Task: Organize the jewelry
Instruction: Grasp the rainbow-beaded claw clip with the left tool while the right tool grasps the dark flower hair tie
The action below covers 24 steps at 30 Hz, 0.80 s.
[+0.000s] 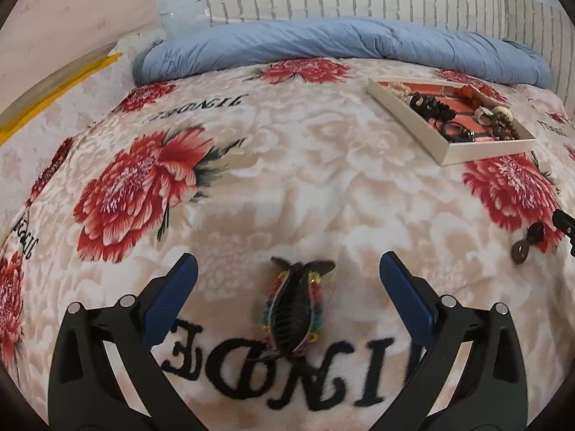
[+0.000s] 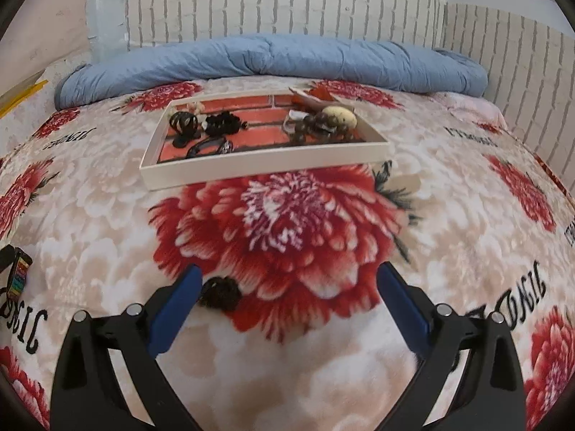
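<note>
Left gripper [image 1: 287, 287] spread wide over the flowered blanket [image 1: 287, 165], blue pads well apart, holding nothing; hair clip [image 1: 293, 309] with coloured beads along its edges lying flat between the two fingers, touching neither, its tail end pointing away toward the far side of the bed. Clip resting just above the black lettering printed on the blanket. Right gripper [image 2: 287, 300] likewise spread wide and empty, hovering low over a big red flower; dark beaded piece [image 2: 220, 292] on the blanket right beside the left pad [image 2: 176, 314], contact or a small gap impossible to tell apart. Same dark piece seen from the left wrist camera at the far right edge [image 1: 528, 242], near the tip of the other tool. Shallow white box [image 2: 262, 165] with a red brick-pattern floor well ahead of both grippers, toward the far side of the bed. Inside it, black hair ties and clips [image 2: 187, 125] gathered at its left end, brown beads [image 2: 316, 127] and a pale egg-shaped piece [image 2: 339, 116] at its right end. Rolled blue quilt [image 2: 273, 59] lying across the far edge of the bed, against a white brick-pattern wall [image 2: 287, 3].
</note>
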### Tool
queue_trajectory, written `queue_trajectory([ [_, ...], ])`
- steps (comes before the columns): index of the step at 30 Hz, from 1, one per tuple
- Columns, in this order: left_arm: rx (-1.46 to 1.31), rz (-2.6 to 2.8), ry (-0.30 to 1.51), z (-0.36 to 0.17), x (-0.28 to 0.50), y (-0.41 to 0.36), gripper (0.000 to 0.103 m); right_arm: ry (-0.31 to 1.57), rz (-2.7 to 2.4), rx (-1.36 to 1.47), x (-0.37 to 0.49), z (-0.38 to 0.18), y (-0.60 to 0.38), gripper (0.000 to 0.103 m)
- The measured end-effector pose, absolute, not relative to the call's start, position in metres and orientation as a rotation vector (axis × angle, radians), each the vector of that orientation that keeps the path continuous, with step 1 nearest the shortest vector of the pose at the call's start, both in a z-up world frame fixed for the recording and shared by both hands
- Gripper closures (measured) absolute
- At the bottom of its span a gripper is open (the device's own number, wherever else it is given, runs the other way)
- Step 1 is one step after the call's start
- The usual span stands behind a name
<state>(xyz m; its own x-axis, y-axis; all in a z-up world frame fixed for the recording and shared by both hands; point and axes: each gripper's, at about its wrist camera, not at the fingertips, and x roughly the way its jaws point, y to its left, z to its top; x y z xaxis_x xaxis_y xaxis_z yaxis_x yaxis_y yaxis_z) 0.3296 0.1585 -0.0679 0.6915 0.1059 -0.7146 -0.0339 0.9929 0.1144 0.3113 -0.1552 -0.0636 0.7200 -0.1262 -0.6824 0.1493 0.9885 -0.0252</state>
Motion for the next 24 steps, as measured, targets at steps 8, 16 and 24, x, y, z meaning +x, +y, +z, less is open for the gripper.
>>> queue_trajectory([
  [8, 0.076, 0.079, 0.808, -0.078, 0.324, 0.176, 0.005, 0.752, -0.152, 0.030, 0.308, -0.071, -0.141, 0.008],
  [16, 0.048, 0.058, 0.865, -0.097, 0.330, 0.183, 0.005, 0.782, -0.145, 0.028, 0.315, -0.080, -0.134, 0.021],
  [24, 0.032, 0.036, 0.886, -0.104, 0.333, 0.183, 0.006, 0.836, -0.131, 0.033, 0.327, -0.092, -0.127, 0.039],
])
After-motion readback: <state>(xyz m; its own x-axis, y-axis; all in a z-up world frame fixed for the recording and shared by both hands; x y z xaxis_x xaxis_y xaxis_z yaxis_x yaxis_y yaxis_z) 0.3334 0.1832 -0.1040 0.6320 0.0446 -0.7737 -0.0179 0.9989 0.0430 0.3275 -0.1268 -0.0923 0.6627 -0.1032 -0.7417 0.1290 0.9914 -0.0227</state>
